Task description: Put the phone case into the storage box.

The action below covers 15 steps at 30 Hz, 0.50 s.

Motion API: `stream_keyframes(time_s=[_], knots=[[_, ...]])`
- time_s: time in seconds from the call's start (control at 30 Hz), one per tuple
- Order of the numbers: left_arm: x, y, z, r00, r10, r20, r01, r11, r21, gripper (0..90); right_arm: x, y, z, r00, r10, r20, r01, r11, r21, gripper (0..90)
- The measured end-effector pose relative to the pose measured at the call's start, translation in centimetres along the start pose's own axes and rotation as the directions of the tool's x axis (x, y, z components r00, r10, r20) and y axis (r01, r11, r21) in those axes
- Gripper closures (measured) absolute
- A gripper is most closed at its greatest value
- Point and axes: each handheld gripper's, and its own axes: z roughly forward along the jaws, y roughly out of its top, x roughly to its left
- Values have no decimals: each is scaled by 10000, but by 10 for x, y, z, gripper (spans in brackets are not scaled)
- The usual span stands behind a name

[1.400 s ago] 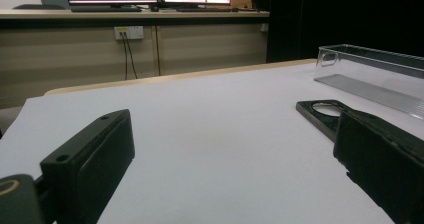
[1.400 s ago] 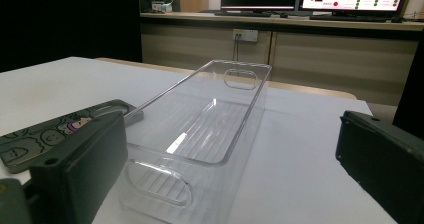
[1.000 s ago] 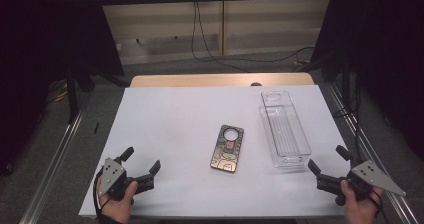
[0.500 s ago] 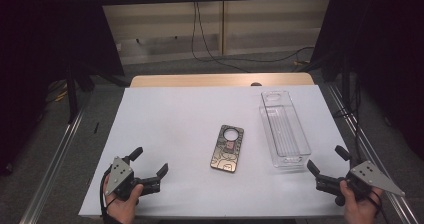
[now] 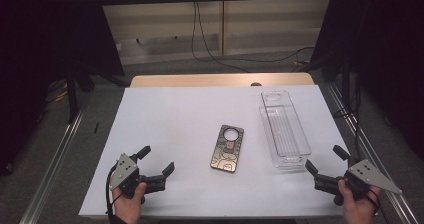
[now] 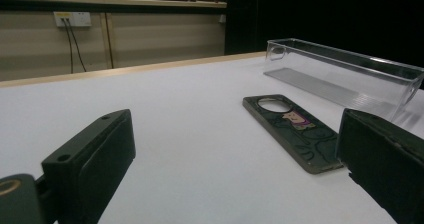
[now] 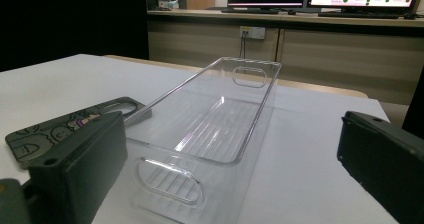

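Olive-brown and flat, the phone case (image 5: 228,148) lies face down near the middle of the white table cover (image 5: 185,114), its round camera hole at the far end and a small cartoon figure just below that hole. To its right, close but apart, stands the clear plastic bin (image 5: 283,129), long and narrow, empty, with an oval handle cutout at each end. Your left gripper (image 5: 156,161) rests at the near left of the table with its jaws spread wide and aimed toward the case; in the left gripper view the case sits just ahead of the right-hand jaw. Your right gripper (image 5: 324,160) hangs at the near right corner, jaws equally wide, looking straight down the length of the bin. The likely step is to pick up the case and place it in the bin. Because the case lies so thin on the cover, come in low with the left gripper, slide one jaw under a long edge and close across the width rather than the length. Keep the right gripper ready to steady the bin's near end (image 7: 167,181), since light plastic may slide when the case drops in.
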Motion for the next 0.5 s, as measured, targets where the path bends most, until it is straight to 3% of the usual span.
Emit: stream_keyframes(time_s=[0.2,0.33,0.5], knots=[[-3,3,6,9992,-101,387,101,9999,-15,26,0,0,0,10000,3,6,-3,10000,30,0],[-7,6,9,9987,209,467,-211,9998,40,26,0,-1,0,10000,17,15,-17,10000,56,0],[-11,12,12,9974,304,650,-291,9994,-204,23,0,0,0,10000,-24,-26,24,10000,42,0]])
